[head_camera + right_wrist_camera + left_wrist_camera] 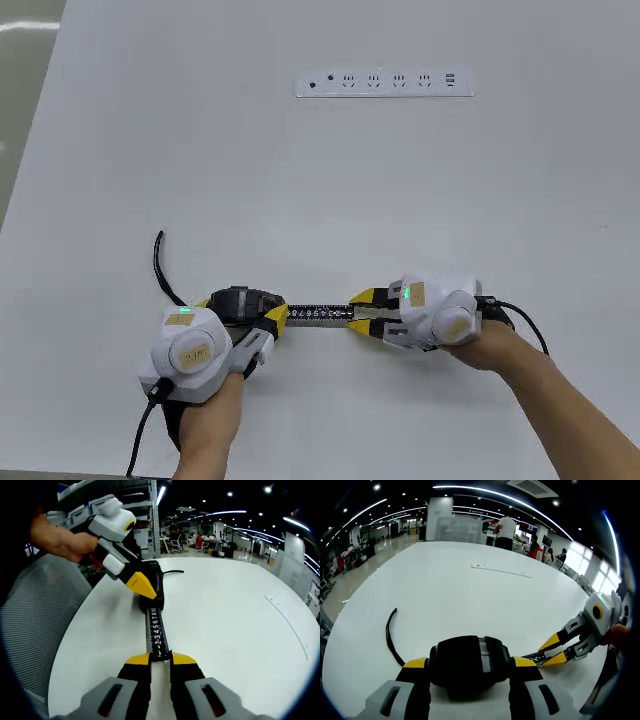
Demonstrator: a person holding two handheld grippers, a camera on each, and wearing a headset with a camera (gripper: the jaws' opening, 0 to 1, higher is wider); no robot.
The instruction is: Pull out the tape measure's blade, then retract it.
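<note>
A black tape measure rests on the white table, held between the yellow-tipped jaws of my left gripper, which is shut on its case. Its blade runs a short way out to the right, numbers up. My right gripper is shut on the blade's end. In the right gripper view the blade leads back to the case and the left gripper. In the left gripper view the right gripper comes in from the right.
A white power strip lies at the table's far side. A black wrist strap curls left of the tape measure. A mesh chair back stands beside the table edge. People stand far behind the table.
</note>
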